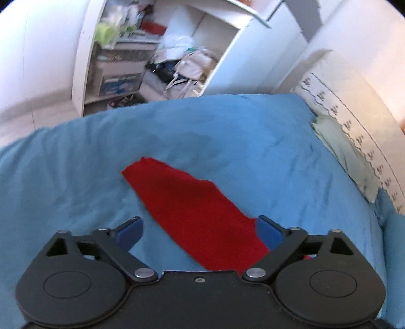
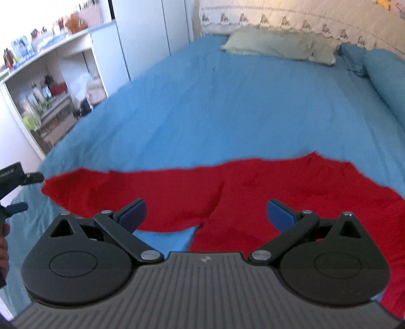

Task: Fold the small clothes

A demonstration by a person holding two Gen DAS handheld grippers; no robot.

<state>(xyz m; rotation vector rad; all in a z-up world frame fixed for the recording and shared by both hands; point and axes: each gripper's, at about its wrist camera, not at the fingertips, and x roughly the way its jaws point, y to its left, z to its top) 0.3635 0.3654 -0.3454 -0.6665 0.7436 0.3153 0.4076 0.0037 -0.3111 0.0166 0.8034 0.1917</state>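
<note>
A red garment (image 2: 253, 192) lies spread on the blue bed sheet (image 2: 227, 106). One long part of it stretches to the left in the right wrist view. In the left wrist view that red part (image 1: 187, 205) runs away from the camera between the fingers. My left gripper (image 1: 200, 230) is open just above it, holding nothing. It also shows at the left edge of the right wrist view (image 2: 17, 192), near the red tip. My right gripper (image 2: 206, 213) is open above the garment's near edge, holding nothing.
A pale green pillow (image 2: 278, 45) and a blue bolster (image 2: 384, 78) lie at the head of the bed by a patterned cream headboard (image 2: 303, 20). White open shelves (image 1: 157, 50) full of bags and boxes stand beyond the bed's edge.
</note>
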